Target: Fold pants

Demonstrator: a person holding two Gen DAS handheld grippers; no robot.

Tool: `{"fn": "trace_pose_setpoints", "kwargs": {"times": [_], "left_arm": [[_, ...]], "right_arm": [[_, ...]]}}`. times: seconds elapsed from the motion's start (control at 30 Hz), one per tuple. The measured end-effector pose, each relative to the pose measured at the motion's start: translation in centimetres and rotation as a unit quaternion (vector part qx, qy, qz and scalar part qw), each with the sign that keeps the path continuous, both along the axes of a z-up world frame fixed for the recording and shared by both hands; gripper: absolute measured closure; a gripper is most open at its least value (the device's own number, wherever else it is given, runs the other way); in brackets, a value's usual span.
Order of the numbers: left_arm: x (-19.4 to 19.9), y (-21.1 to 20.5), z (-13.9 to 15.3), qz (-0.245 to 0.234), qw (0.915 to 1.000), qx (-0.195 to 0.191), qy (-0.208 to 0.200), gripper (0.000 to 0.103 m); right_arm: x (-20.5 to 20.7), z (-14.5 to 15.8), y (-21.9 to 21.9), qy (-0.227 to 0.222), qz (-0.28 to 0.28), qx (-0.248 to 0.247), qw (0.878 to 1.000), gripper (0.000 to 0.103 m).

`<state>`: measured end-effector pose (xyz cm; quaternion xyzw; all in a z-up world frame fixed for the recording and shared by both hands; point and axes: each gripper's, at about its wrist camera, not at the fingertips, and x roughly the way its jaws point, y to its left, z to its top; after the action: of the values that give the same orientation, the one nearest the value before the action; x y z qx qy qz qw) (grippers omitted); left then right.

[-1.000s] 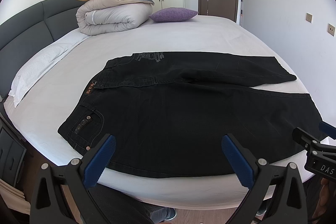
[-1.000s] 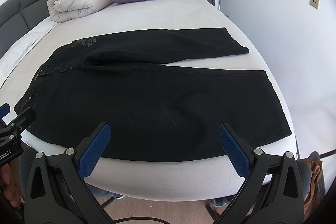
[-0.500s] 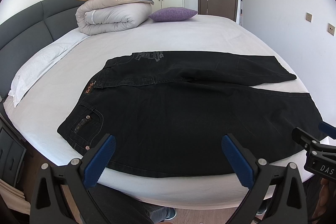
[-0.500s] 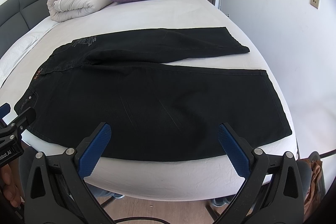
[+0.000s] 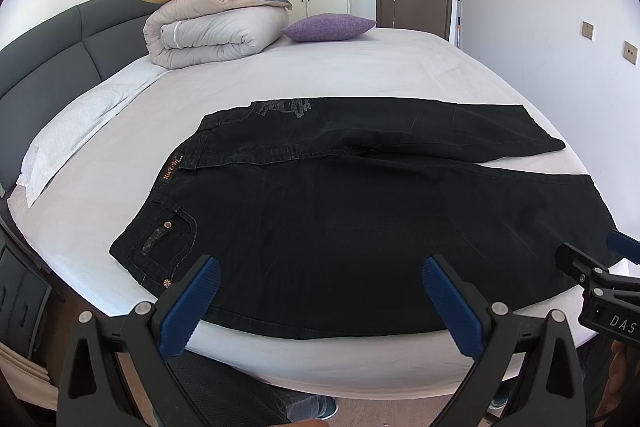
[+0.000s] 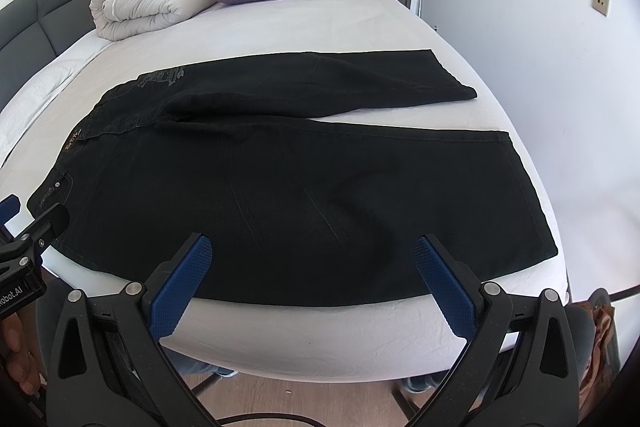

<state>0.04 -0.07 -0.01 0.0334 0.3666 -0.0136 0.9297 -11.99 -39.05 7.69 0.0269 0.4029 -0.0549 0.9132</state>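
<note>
A pair of black denim pants [image 5: 360, 227] lies spread flat on the white-sheeted bed [image 5: 360, 75], near the edge closest to the person, which puts the near leg within easy reach of both tools. Its long axis runs across the bed from side to side: the waistband with its small tan label [image 5: 171, 169] points left toward the dark grey padded headboard [image 5: 48, 51], and the two hems point right toward the white wall. The legs splay apart in a narrow V, a wedge of sheet showing between them at the hem end, so I'd judge no fold has been made yet. The left gripper [image 5: 320, 291], black-framed with blue pads, hovers above the near edge at the hip and thigh, jaws spread wide and holding nothing; the right gripper [image 6: 312, 273] hangs the same way over the near leg toward the hems, also released and empty. That split, one tool toward each end, looks suited to lifting the near leg and laying it over the far one. A rolled cream duvet [image 5: 208, 35] and a purple cushion [image 5: 330, 27] sit well apart by the headboard.
</note>
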Motion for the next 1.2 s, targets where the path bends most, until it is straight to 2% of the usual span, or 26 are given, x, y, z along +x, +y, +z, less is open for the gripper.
{"fn": "trace_pose_setpoints", "kwargs": {"times": [0.27, 0.43, 0.57, 0.67, 0.73, 0.8, 0.87, 0.93, 1.0, 1.03, 1.13, 1.2], "left_arm": [[0.0, -0.3, -0.6, -0.005, 1.0, -0.001, -0.004, 0.0], [1.1, 0.4, -2.2, -0.011, 0.9994, -0.023, 0.024, 0.0], [2.0, 1.3, -4.3, -0.011, 0.9988, -0.014, 0.045, 0.0], [2.9, 2.7, -5.4, -0.021, 0.9966, -0.053, 0.06, 0.0], [3.4, 3.2, -5.5, -0.024, 0.9964, -0.062, 0.053, 0.0], [4.4, 3.6, -5.5, -0.011, 0.998, -0.039, 0.049, 0.0], [5.8, 3.7, -6.1, -0.001, 0.9969, -0.018, 0.076, 0.0], [7.3, 4.2, -6.6, 0.006, 0.9946, -0.019, 0.102, 0.0], [8.8, 4.8, -6.5, 0.008, 0.9939, -0.021, 0.108, 0.0], [9.6, 5.0, -6.2, 0.003, 0.995, -0.01, 0.1, 0.0], [13.7, 5.4, -4.9, -0.025, 0.9958, 0.06, 0.064, 0.001], [17.7, 6.3, -4.1, -0.06, 0.9927, 0.093, 0.047, 0.015]], "right_arm": [[-0.2, -0.9, 0.4, 0.004, 0.002, 0.003, 1.0, 0.0], [0.2, -1.9, 0.3, 0.008, 0.01, 0.018, 1.0, 0.0], [1.1, -2.3, -0.4, 0.003, 0.027, 0.051, 0.998, 0.0], [1.9, -2.4, -0.6, -0.01, 0.043, 0.061, 0.997, 0.0], [2.5, -2.4, -0.8, -0.017, 0.053, 0.065, 0.996, 0.0], [3.2, -2.3, -1.0, -0.026, 0.065, 0.069, 0.995, 0.0], [3.9, -2.1, -1.2, -0.035, 0.079, 0.07, 0.994, 0.0], [4.9, -1.9, -1.4, -0.043, 0.096, 0.073, 0.992, 0.0], [6.8, -1.4, -2.7, -0.045, 0.108, 0.08, 0.99, 0.0], [7.6, -1.1, -3.1, -0.046, 0.116, 0.081, 0.989, 0.0], [10.3, -0.9, -4.3, -0.042, 0.148, 0.079, 0.985, 0.0], [12.6, -0.7, -4.3, -0.037, 0.172, 0.079, 0.981, 0.0]]}}
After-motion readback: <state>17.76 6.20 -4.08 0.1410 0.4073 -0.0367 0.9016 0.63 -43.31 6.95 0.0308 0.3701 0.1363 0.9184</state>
